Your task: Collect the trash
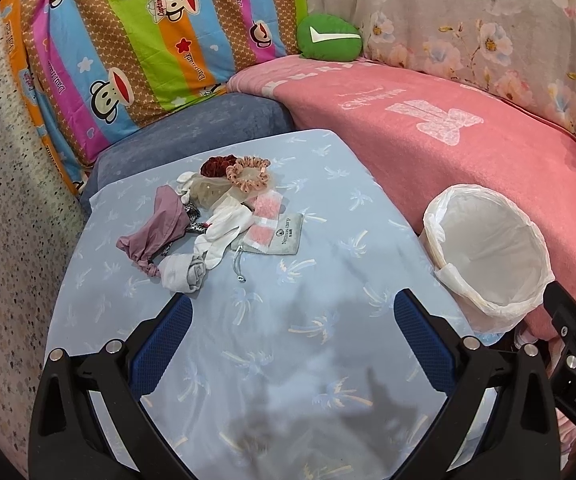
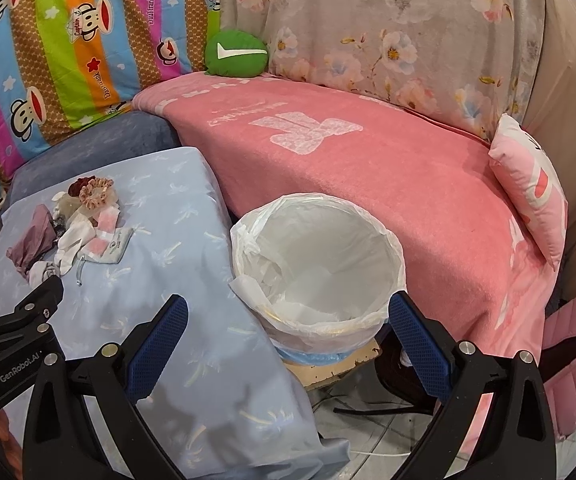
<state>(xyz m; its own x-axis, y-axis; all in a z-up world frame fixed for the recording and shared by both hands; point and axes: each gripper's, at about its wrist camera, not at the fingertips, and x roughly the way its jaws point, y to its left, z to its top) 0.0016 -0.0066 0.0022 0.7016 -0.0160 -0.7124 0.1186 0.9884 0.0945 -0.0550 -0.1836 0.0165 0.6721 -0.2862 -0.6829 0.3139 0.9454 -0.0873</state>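
Observation:
A heap of small items lies on the light blue palm-print cover (image 1: 288,344): a mauve cloth pouch (image 1: 156,228), white socks (image 1: 220,236), a grey drawstring pouch (image 1: 284,236), a pink-and-white packet (image 1: 266,216), a pink scrunchie (image 1: 248,174) and a dark red scrunchie (image 1: 218,166). The heap also shows in the right wrist view (image 2: 76,232). A bin lined with a white bag (image 1: 488,256) stands to the right (image 2: 320,272). My left gripper (image 1: 292,320) is open and empty, short of the heap. My right gripper (image 2: 288,320) is open and empty, just before the bin.
A pink blanket (image 1: 448,144) covers the seat behind the bin. A green cushion (image 1: 328,36) sits at the back, a pink pillow (image 2: 536,184) at the right. Striped cartoon bedding (image 1: 128,40) and floral cloth (image 2: 388,32) hang behind. Tiled floor (image 2: 368,420) lies below the bin.

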